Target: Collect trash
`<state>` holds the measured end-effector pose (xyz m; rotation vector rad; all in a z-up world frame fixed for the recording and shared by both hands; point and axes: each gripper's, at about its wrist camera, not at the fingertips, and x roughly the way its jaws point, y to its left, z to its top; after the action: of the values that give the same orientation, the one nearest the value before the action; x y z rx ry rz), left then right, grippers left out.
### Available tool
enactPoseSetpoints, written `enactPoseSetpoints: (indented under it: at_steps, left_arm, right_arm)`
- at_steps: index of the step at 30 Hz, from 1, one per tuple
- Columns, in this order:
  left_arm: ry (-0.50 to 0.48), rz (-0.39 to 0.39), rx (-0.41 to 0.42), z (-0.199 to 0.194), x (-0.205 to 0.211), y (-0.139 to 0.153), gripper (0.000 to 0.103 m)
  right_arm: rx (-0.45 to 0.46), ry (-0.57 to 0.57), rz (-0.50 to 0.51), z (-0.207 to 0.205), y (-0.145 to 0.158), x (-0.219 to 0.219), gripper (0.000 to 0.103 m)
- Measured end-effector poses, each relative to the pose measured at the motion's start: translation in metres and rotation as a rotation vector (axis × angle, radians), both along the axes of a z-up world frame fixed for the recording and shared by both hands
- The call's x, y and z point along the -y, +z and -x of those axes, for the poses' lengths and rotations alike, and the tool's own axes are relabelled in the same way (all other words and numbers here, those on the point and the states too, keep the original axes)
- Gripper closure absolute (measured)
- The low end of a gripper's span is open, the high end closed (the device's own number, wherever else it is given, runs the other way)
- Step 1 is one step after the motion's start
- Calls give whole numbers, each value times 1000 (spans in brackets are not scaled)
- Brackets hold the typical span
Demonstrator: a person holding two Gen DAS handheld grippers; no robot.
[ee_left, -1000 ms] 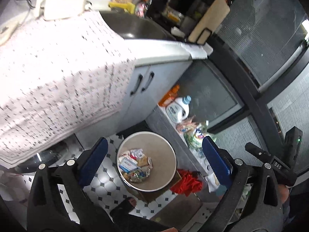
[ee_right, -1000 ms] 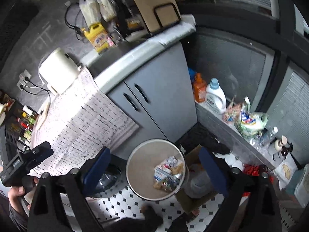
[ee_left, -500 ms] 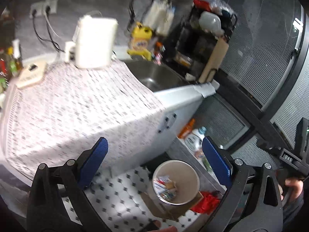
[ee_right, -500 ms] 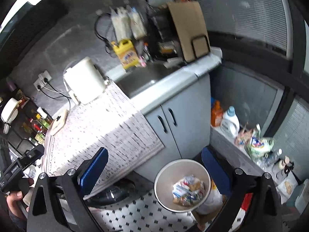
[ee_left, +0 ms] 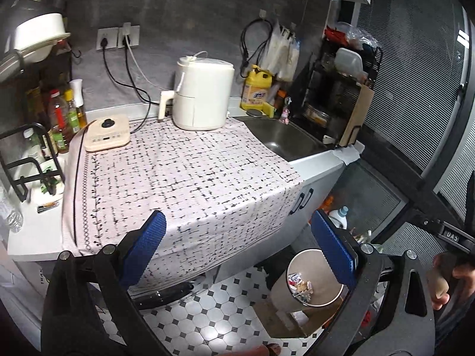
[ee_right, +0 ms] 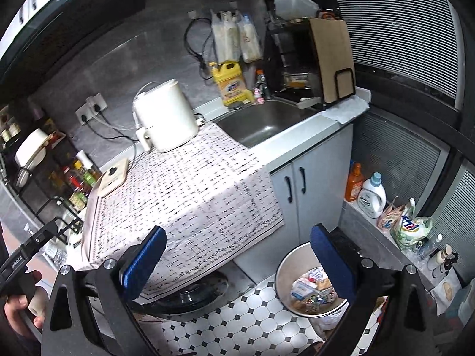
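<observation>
Both grippers, left (ee_left: 237, 255) & right (ee_right: 237, 264), are spread wide w/ nothing between the pads. Bin (ee_left: 310, 279) w/ wrappers (ee_right: 311, 292) sits on the floor below the counter edge, under each right pad.

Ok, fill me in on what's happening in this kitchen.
A person holds a gripper in each hand. Both the left gripper and the right gripper are open and empty, raised above the cloth-covered counter. The bin on the floor already holds wrappers. No trash shows on the cloth.
</observation>
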<state>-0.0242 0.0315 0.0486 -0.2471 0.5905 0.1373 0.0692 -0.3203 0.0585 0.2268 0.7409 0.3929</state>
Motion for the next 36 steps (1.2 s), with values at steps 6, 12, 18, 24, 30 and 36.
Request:
enactPoseSetpoints:
  at_steps: [6, 12, 18, 24, 30, 36]
  left_arm:
    - [6, -2, 19, 32, -19, 1, 6]
    - [1, 3, 32, 51, -27, 0, 6]
    - [2, 19, 48, 64, -32, 1, 6]
    - [-9, 13, 58, 68, -30, 4, 6]
    - [-11, 16, 60, 69, -29, 5, 6]
    - [-10, 15, 60, 69, -29, 5, 6]
  right_arm:
    - [30, 6, 7, 27, 2, -22, 8]
    - [42, 10, 22, 50, 5, -37, 8]
    - [46, 12, 27, 63, 8, -44, 8]
    - [62, 13, 27, 72, 13, -45, 8]
    - [64, 17, 28, 75, 15, -45, 8]
    - [63, 20, 27, 75, 16, -44, 8]
